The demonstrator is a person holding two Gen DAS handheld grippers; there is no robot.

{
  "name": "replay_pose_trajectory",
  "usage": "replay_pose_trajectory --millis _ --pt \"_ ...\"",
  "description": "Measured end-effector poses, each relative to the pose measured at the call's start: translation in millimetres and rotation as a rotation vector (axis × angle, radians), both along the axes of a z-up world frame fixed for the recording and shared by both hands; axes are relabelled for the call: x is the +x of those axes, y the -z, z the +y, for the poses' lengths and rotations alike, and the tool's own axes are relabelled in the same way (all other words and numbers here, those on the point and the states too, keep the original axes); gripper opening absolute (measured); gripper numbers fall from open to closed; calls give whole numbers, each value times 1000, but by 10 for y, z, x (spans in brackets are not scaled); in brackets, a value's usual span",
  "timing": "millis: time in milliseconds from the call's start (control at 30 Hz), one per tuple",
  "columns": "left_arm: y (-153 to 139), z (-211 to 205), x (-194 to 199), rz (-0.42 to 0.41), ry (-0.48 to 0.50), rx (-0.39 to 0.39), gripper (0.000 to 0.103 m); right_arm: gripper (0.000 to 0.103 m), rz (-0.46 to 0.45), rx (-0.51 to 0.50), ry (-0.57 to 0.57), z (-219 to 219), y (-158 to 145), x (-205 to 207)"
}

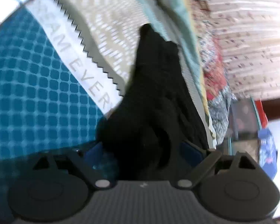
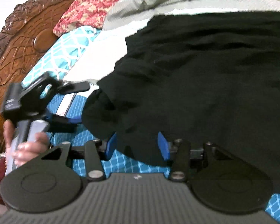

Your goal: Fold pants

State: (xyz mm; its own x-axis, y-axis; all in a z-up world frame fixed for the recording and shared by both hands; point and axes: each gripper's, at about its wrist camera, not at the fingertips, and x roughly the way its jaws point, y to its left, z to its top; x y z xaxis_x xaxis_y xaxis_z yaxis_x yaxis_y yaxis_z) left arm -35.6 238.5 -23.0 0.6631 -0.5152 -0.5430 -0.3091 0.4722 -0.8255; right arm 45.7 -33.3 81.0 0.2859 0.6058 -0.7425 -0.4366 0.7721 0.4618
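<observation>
- Left tool [image 1: 141,149]: jaws stand wide; blue pads [image 1: 190,153] well apart. Black pants [image 1: 155,97] bunch up betw the pads and run fwd from the tool in a tall dark ridge. Can't tell if pads press the cloth, looks loose.
- To the left of that tool: teal grid-pattern sheet [image 1: 33,85] w/ a white printed strip [image 1: 87,74], lettering partly readable. Beyond it a pale textured fabric [image 1: 110,29] w/ zigzag edge.
- To the right of left tool: floral cloth edge [image 1: 212,78] and a pale patterned cover [image 1: 252,43]. View is blurred.
- Right tool [image 2: 138,146]: jaws about half apart; a fold of the pants [image 2: 205,78] sits betw its blue pads [image 2: 163,145]. Pad contact w/ cloth not clear, can't tell if gripped.
- Pants spread ahead and to the right of right tool, covering most of the bed; teal sheet [image 2: 119,160] shows under the tool.
- In right wrist view, left tool [image 2: 72,104] is off to the left, jaws apart at the pants' edge, held by a hand [image 2: 28,147].
- Far left beyond it: carved wooden headboard [image 2: 22,43]; red patterned cloth [image 2: 91,5] and pale cloths [image 2: 158,0] further ahead.
</observation>
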Motion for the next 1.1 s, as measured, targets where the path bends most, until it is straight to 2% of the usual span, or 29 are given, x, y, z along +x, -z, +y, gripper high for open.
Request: replay_pose_trajectory --millis 67,100,133,167,200,233,300,367,400,433,467,500,533,600,633,700,833,1000,1100 --pt "47 -39 78 -12 -28 -18 88 43 -34 -7 22 -7 -41 -1" --pt "41 -51 107 -28 -38 -21 79 36 -47 -6 33 -35 -54 9" --pt "40 -47 124 -36 -41 -20 47 32 -56 -3 43 -21 -52 46" --pt "39 -57 124 -40 -44 -30 37 30 -67 1 56 22 -52 104" --pt "24 -64 108 -47 -65 -29 34 26 -81 7 71 72 -44 175" --pt "-40 -111 44 -64 -80 5 31 23 -100 15 87 136 -40 259" --pt "-348 -178 -105 -139 -88 162 30 23 -121 44 126 284 -3 427" --pt "-698 -319 -305 -235 -90 415 30 23 -86 97 147 372 76 541" --pt "-792 -403 -372 -251 -78 524 30 24 -35 121 131 455 162 578" --pt "-817 -471 -387 -220 -58 605 30 25 33 126 81 557 282 583" --pt "-744 -535 -331 -135 -24 684 30 25 94 97 16 698 414 560" --pt "-609 -554 -268 -54 -8 730 30 26 115 34 -33 827 535 495" --pt "-480 -535 -256 -8 -13 737 32 26 73 -35 -57 924 623 390" --pt "-341 -429 -260 4 -41 663 37 29 -8 -45 -66 952 609 256" --pt "-360 -376 -278 -5 -58 617 39 29 -12 -45 -67 937 582 236" --pt "-406 -308 -301 -6 -74 584 49 30 6 -17 -57 835 519 235" --pt "-449 -214 -433 -4 -79 567 60 32 -3 11 -12 482 412 150" --pt "-548 -155 -617 -4 -105 545 63 32 -36 -2 126 -157 334 -51" --pt "-687 -141 -701 -16 -154 616 62 32 -65 -32 247 -603 295 -123"
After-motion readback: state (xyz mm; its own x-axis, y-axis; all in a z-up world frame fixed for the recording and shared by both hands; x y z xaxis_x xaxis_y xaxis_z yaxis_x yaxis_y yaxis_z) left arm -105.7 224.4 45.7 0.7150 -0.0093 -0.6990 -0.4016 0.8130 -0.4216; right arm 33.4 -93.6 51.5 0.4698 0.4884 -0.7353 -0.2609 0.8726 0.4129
